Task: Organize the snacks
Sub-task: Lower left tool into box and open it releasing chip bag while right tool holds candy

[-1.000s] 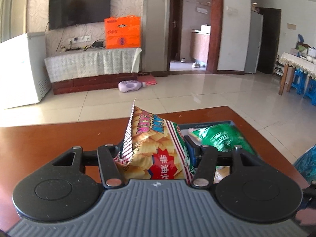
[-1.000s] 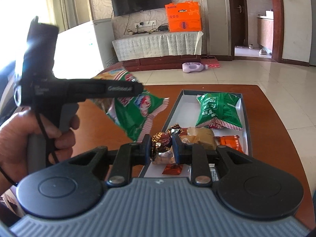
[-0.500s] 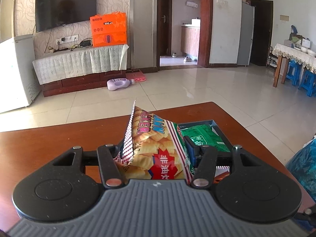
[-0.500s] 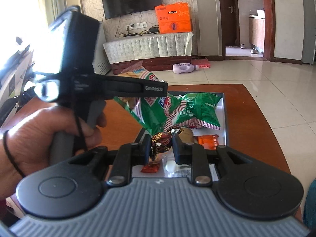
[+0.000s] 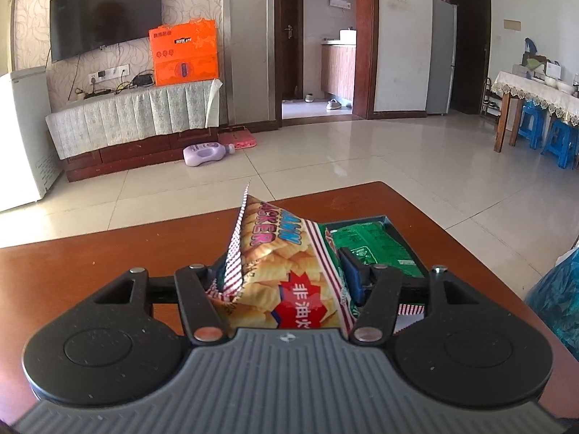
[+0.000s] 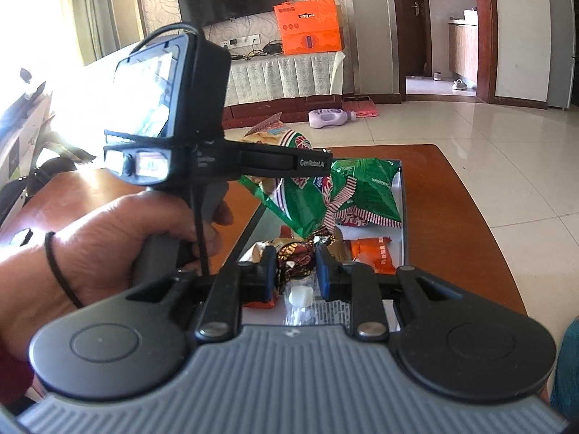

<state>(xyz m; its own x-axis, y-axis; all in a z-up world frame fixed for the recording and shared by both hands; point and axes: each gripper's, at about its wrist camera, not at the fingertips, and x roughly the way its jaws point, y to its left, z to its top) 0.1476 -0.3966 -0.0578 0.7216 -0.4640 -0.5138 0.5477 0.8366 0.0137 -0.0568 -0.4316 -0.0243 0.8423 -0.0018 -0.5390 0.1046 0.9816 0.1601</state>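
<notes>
Puffy yellow-and-green cracker bag (image 5: 286, 271) between opening left tool (image 5: 282, 282); right tool (image 6: 296, 267) clamped on brown-wrapped candy (image 6: 295, 258).

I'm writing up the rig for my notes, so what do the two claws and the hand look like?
Both claws, left claw and right claw, are black with blue pads on a ribbed grey base. The left one carries a black cable and white lettering; the hand wears a thin black wristband.

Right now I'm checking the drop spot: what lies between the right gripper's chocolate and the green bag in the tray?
In the right wrist view, the left gripper's cracker bag hangs there, jaws opening.
</notes>
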